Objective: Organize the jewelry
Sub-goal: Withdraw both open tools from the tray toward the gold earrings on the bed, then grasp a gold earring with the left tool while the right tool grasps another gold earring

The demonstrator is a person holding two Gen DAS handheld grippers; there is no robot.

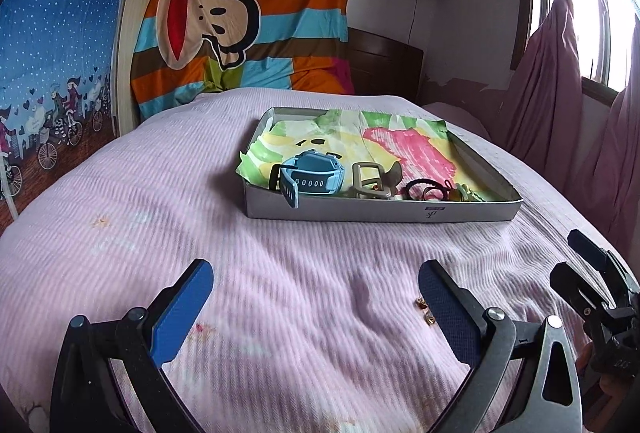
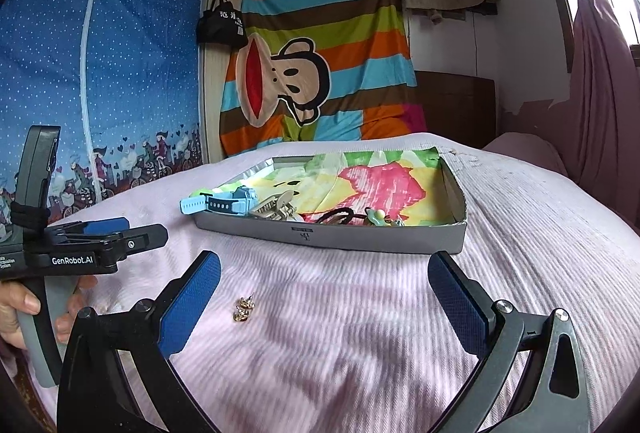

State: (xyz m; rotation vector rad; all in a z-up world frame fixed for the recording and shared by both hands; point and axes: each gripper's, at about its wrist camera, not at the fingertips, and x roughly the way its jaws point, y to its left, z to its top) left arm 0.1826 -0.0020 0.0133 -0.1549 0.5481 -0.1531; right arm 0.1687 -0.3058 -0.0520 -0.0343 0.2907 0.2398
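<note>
Two small gold earrings (image 2: 244,307) lie on the pink bedspread. They sit between the wide-apart fingers of my right gripper (image 2: 324,273), close to its left finger; it is open and touches nothing. In the left wrist view the earrings (image 1: 425,310) lie just inside the right finger of my left gripper (image 1: 316,285), which is also open and empty. Beyond them stands a shallow grey tray (image 1: 380,211) lined with a coloured cloth. It holds a blue watch (image 1: 310,179), a beige hair claw (image 1: 372,181), a black hair tie (image 1: 422,189) and a small green piece (image 1: 470,195).
The bed (image 2: 520,233) fills both views. A striped cartoon sheet (image 2: 320,73) hangs behind it, a blue fabric wardrobe (image 2: 100,73) stands at the left, and pink curtains (image 1: 560,53) and a window are at the right. A person's hand (image 2: 24,305) holds the left gripper's handle.
</note>
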